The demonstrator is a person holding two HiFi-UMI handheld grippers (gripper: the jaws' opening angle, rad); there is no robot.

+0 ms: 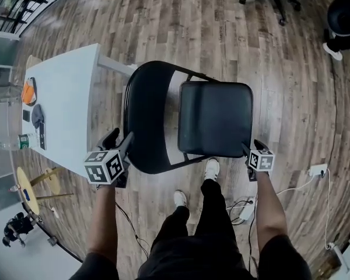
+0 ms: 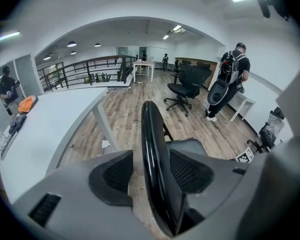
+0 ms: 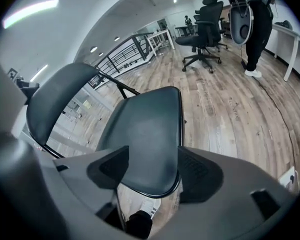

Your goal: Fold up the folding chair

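No folding done yet: folding chair [image 1: 213, 115] fully open on the wood floor [image 1: 280, 69] beside the white counter [image 1: 70, 98]; left claw [image 1: 119, 140] open astride the backrest [image 2: 152, 154], right claw [image 1: 252, 147] open around the seat [image 3: 150, 134] edge. Remaining: gripping, swinging seat up flat.

Head view: from above, facing steeply down onto the chair [image 1: 216, 118] and floor [image 1: 280, 51], with the table [image 1: 64, 98] at nine o'clock. Left gripper view: low and very close, looking along the backrest [image 2: 151, 154] toward twelve o'clock. Right gripper view: equally close, looking across the seat [image 3: 150, 134]. Shared by all three: chair and floor.
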